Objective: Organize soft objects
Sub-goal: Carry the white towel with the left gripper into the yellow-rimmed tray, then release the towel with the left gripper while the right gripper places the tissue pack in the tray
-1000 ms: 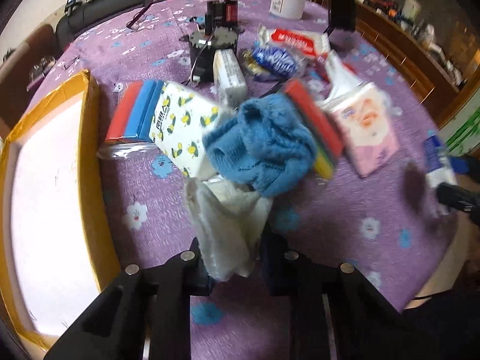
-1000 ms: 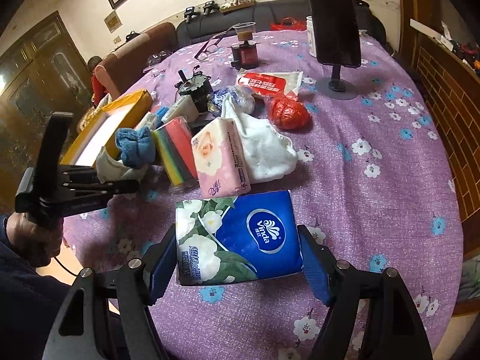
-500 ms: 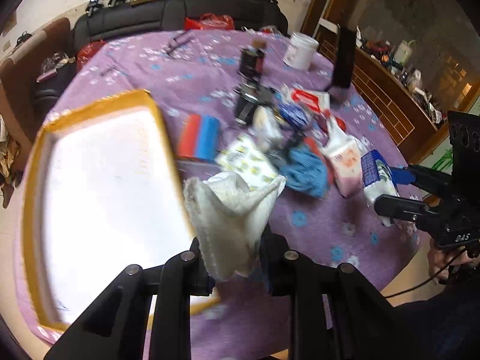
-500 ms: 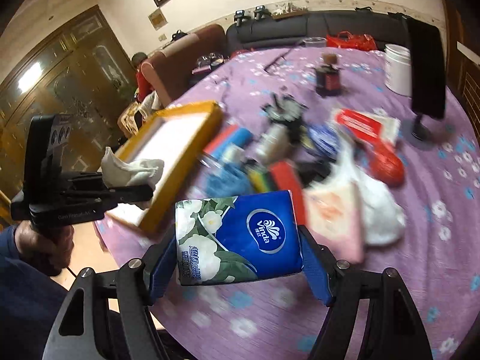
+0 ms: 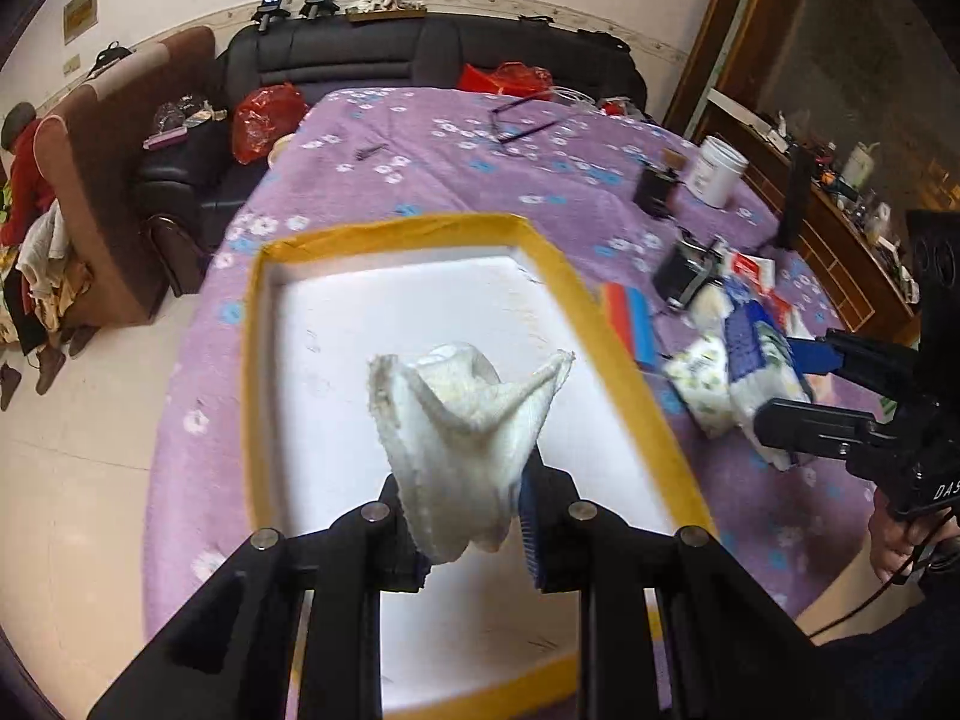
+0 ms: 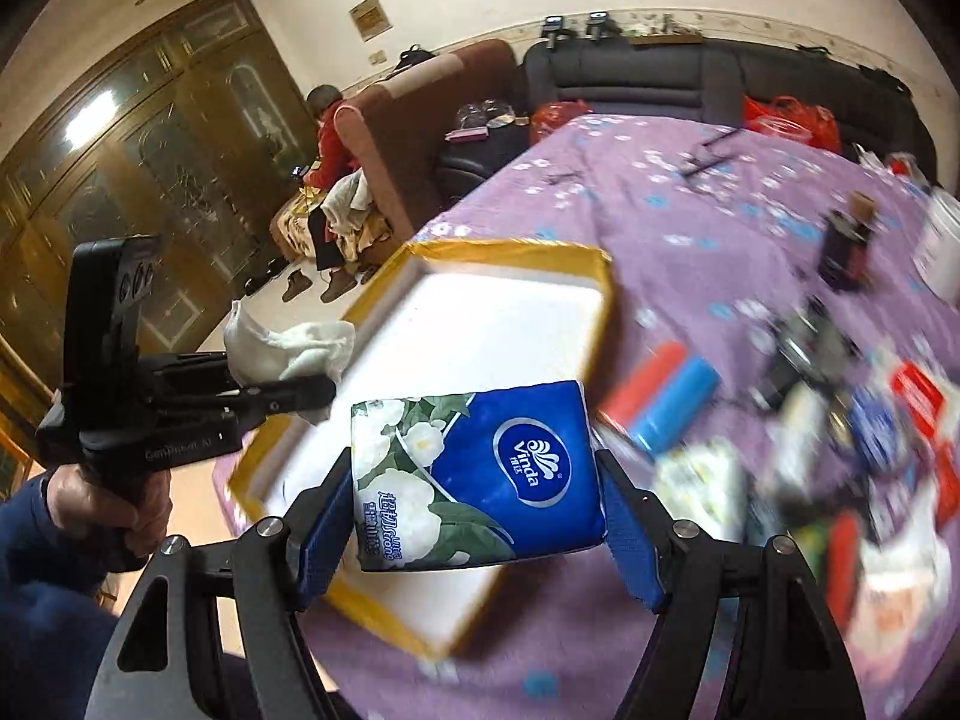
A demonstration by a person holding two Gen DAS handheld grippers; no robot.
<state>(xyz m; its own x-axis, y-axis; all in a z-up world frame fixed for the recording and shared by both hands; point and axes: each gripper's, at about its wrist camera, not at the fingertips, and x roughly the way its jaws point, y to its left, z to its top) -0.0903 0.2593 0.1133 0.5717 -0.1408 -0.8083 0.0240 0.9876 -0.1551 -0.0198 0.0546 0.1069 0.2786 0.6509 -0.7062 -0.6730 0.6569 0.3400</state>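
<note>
The left tool (image 5: 474,516) is clamped on a white cloth (image 5: 465,420), its jaws nearly together with the cloth bunched up and sticking out above them. The cloth hangs in the air over the tray (image 5: 624,378), a white-floored box with a yellow rim that lies near the left edge of the surface (image 5: 456,150), a round one under a purple flowered cover. In the right wrist view the same cloth (image 6: 288,345) shows at the left tool (image 6: 300,393), just over the tray's (image 6: 510,249) left rim, with a hand (image 6: 111,495) in a dark blue sleeve on the handle.

The right tool (image 6: 477,531) grips a blue tissue pack (image 6: 474,474) printed with white flowers; its blue pads (image 6: 324,534) press on the pack's two ends, so the jaws stand wide apart. The pack is held off the surface, over the tray's near right corner. From the left wrist view the pack (image 5: 762,372) sits between the right tool's (image 5: 798,390) fingers, just past the tray's right rim.

Along the surface's right side lies a blurred heap of other things: a red and blue bundle (image 6: 666,402) beside the tray, a patterned tissue pack (image 5: 702,384), and a white tub (image 5: 717,171) near the far edge. The tray's floor is bare.
</note>
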